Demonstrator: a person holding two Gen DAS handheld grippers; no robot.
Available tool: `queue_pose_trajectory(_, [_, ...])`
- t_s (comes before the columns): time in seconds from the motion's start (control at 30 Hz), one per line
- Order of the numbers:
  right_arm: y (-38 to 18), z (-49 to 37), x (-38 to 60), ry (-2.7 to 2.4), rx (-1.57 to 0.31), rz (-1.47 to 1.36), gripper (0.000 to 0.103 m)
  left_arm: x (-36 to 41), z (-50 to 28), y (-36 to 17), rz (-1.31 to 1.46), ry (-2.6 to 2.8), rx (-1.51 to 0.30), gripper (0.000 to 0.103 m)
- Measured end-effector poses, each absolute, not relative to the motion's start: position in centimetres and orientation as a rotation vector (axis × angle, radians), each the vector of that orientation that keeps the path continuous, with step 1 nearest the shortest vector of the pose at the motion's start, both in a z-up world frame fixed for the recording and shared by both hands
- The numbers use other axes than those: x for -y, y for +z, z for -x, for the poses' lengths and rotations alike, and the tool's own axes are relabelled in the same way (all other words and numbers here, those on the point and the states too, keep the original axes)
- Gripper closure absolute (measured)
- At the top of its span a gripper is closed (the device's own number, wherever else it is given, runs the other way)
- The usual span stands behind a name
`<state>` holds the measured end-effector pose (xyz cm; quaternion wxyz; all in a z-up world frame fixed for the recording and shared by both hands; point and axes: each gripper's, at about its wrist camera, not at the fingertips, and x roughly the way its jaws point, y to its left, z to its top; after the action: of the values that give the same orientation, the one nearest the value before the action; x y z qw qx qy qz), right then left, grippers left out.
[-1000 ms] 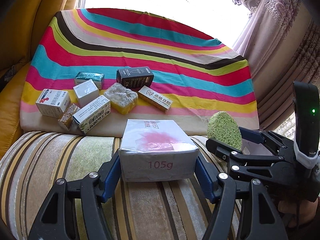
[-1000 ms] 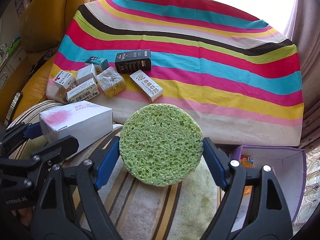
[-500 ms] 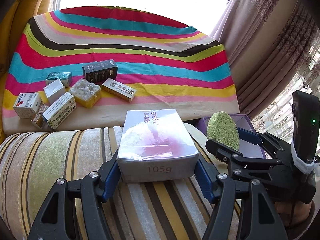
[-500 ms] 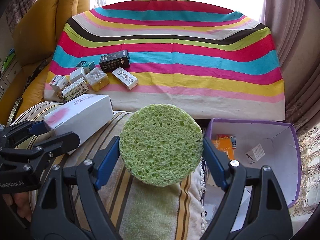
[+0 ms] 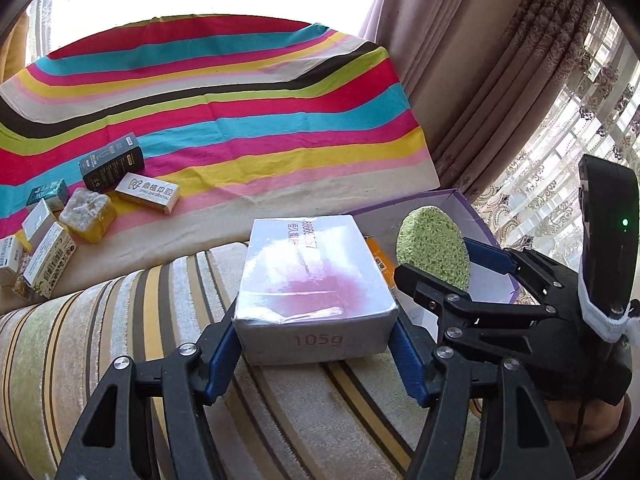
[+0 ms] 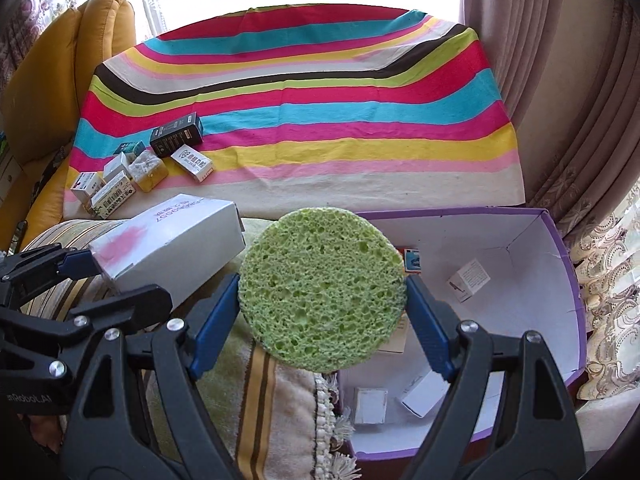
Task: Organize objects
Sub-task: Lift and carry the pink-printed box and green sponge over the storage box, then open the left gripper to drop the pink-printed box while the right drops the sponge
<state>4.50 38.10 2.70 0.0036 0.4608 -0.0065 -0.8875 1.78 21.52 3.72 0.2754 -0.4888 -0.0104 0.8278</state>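
While both loads are hanging in the air above the striped sofa arm (image 5: 120,340), the left hand-held gripper (image 5: 316,312) is clamping the silver soap box (image 5: 312,276) across its two long sides, and the right hand-held gripper (image 6: 322,300) is pinching the round green sponge (image 6: 320,288) by its rim. The box, marked 105g, is looking stiff and glossy, so it is probably holding firm under the blue pads but could slide if they take it too near one end; mid-length is the sensible spot. The sponge is looking light and soft, likely squashing a little, and an edge grip across its widest part is suiting it.

The right wrist view is giving the best news: the purple storage box (image 6: 560,264) is lying open just beyond the sponge on the right, with a few small cartons (image 6: 468,280) already inside. The left wrist view is catching only a corner of that purple storage box (image 5: 456,200), but it is showing the printed end of the silver box and the sponge (image 5: 434,252) edge-on to its right. Far left on the rainbow-striped cloth (image 6: 320,100), a cluster of little boxes (image 6: 132,176) is waiting for sorting, by the look of it.
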Motion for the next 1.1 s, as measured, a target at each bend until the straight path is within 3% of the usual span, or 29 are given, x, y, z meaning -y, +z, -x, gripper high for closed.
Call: queue_pose_trajectory(1.1, [2.1,-8.5,-52.3,-3.1,0.229,-1.596,0.02,-33.4,-3.1,2.8,1.265,1.949,-0.139,0.032])
